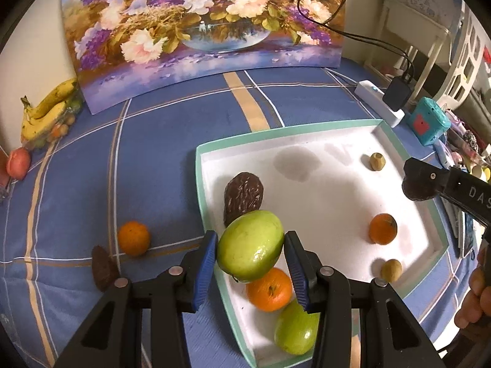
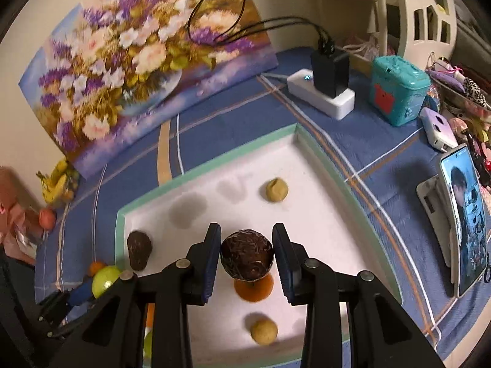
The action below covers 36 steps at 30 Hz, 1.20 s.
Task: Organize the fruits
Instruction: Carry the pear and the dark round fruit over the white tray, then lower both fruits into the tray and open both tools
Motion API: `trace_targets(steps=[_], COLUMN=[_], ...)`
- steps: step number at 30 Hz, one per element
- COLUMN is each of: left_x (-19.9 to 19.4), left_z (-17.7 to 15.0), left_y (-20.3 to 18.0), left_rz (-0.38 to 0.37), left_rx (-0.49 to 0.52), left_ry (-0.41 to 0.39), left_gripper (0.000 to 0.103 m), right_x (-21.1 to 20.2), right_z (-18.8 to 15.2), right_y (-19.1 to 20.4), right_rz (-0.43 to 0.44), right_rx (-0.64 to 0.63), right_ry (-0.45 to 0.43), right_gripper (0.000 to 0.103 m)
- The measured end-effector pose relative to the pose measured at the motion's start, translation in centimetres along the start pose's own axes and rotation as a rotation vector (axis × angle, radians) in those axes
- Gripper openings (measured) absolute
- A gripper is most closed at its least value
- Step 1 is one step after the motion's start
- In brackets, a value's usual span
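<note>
Your left gripper [image 1: 250, 247] is clamped on a glossy green apple [image 1: 250, 245] at the near-left rim of the white tray [image 1: 322, 190]. Your right gripper [image 2: 247, 256] is clamped on a dark, wrinkled brown fruit [image 2: 247, 254] above the tray's middle. Both loads appear still carried, not yet set down.

Nearest in the tray lie a second green apple [image 1: 296, 329] and an orange [image 1: 269, 289], which touch. Farther in are a dark brown fruit [image 1: 243, 197], another orange [image 1: 382, 228] and two small tan fruits [image 1: 391, 270] [image 1: 376, 161], well apart from one another.

Outside on the blue cloth [image 1: 153, 168] remain an orange [image 1: 134, 238] and a dark fruit [image 1: 102, 268], and farther off a red fruit [image 1: 19, 163] and bananas [image 1: 49, 110]. Judged so, the sorting is roughly half done.
</note>
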<state>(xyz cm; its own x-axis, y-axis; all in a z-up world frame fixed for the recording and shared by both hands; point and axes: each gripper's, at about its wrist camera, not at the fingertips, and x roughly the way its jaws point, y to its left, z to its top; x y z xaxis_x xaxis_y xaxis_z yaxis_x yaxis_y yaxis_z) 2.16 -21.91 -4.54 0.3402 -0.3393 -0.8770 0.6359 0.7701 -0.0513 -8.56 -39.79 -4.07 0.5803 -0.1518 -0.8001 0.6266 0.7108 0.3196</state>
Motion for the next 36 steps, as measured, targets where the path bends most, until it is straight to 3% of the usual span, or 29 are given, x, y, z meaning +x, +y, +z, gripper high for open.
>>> trace_targets(steps=[11, 16, 36], left_x=[2.2, 2.6, 3.8], left_z=[0.4, 0.5, 0.1], left_y=[-0.4, -0.7, -0.6], left_rz=[-0.005, 0.003, 0.008], left_rx=[-0.015, -0.001, -0.014], left_ry=[0.034, 0.038, 0.076], left_gripper=[0.047, 0.047, 0.048], right_x=[0.3, 1.5, 5.3], right_z=[1.1, 0.9, -0.8], right_y=[0.3, 0.7, 0.0], right_rz=[-0.073, -0.044, -0.134], right_rx=[-0.048, -0.071, -0.09], right_ry=[-0.101, -0.067, 0.068], right_gripper=[0.036, 0.036, 0.036])
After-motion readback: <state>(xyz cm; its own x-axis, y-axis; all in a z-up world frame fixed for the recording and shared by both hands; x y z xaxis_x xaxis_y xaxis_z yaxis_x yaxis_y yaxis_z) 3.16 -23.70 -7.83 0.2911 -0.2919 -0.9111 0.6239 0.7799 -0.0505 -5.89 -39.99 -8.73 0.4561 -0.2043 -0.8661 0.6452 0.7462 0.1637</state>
